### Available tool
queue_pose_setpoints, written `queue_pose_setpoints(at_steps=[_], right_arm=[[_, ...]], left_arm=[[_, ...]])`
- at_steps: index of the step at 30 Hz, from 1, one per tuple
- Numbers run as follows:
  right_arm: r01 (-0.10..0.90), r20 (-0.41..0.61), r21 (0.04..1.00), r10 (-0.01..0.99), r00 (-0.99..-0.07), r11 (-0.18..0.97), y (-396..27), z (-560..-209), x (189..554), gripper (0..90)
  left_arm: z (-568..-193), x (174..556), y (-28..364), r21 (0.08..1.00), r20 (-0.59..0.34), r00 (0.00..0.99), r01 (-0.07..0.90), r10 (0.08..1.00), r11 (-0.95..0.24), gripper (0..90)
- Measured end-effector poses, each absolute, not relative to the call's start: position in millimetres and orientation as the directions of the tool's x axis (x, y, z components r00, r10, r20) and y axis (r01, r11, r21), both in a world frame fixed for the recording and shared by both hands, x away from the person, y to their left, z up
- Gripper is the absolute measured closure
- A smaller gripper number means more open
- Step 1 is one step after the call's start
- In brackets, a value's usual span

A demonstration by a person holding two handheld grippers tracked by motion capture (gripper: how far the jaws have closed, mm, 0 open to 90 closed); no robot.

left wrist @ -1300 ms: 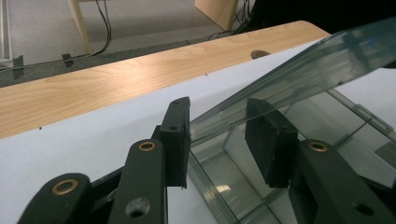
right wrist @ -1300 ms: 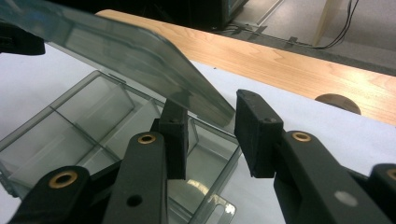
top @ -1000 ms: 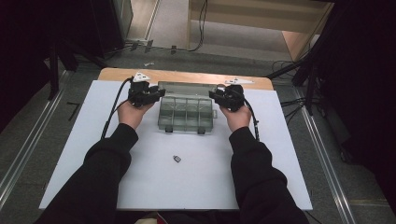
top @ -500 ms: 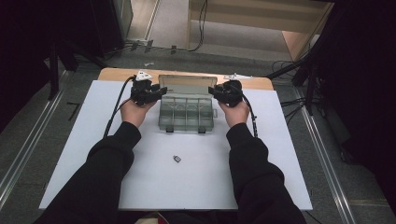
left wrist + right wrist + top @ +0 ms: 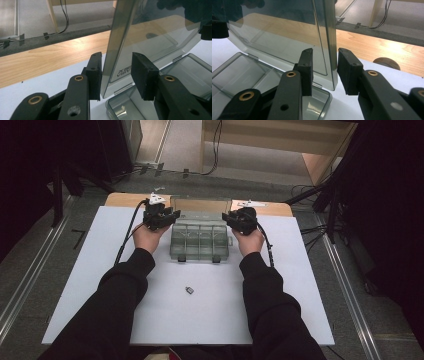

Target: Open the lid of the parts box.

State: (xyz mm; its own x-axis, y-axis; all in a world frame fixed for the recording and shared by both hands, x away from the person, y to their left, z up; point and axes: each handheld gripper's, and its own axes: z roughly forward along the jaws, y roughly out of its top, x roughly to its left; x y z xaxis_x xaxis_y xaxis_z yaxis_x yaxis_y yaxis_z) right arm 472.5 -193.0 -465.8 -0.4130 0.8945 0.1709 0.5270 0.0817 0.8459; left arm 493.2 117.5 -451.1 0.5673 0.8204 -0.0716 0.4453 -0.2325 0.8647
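A smoky clear plastic compartment box point(image 5: 200, 244) sits at the far middle of the white board, its lid point(image 5: 200, 206) standing up nearly upright. My left gripper point(image 5: 171, 216) straddles the lid's left edge and my right gripper point(image 5: 228, 219) its right edge. In the left gripper view the lid point(image 5: 155, 32) edge runs between the pads of the gripper point(image 5: 116, 56), close to the left pad point(image 5: 95, 72), with a gap to the other. In the right gripper view the lid point(image 5: 279, 32) rim stands between the pads of that gripper point(image 5: 325, 51), near the right pad point(image 5: 348, 72). Both are open.
A small dark grey piece point(image 5: 189, 290) lies on the white board point(image 5: 90, 275) nearer the person. A wooden table edge point(image 5: 125, 199) runs behind the box, with cables and floor rails beyond. The box base point(image 5: 242, 72) has see-through compartments.
The lid has tipped up a little further toward upright. Both hands have shifted slightly away from the person with it; the jaws look the same width.
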Motion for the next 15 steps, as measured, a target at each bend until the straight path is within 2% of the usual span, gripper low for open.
queue_pose_setpoints(at_steps=[15], right_arm=[[0.528,0.146,0.845,0.916,-0.373,0.080,-184.8,-483.0,481.9,64.2]], left_arm=[[-465.8,502.5,114.3,0.868,-0.082,0.536,0.453,0.840,-0.204,61.2]])
